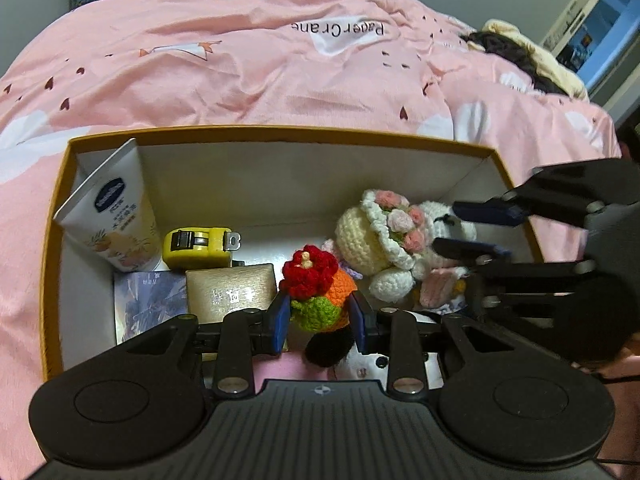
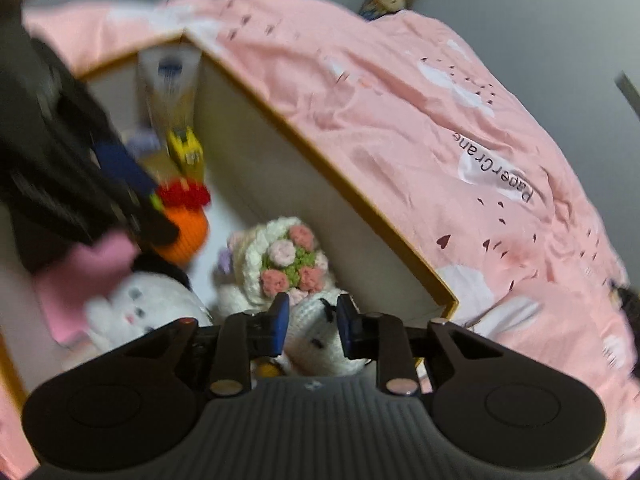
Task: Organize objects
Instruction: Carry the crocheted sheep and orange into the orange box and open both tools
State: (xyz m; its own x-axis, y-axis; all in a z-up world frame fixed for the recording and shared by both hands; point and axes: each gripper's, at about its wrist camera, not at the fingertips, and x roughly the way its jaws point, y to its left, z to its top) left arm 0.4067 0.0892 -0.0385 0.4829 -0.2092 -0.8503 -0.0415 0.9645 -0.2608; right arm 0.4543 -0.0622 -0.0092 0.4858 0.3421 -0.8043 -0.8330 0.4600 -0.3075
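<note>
Tongs (image 1: 320,316) flank the crocheted flower toy (image 1: 316,288) inside the box (image 1: 280,131).

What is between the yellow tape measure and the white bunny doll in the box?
The red-topped crochet toy sits low between the tape measure and the bunny doll; above it is bare box floor. The left wrist view shows it.
</note>
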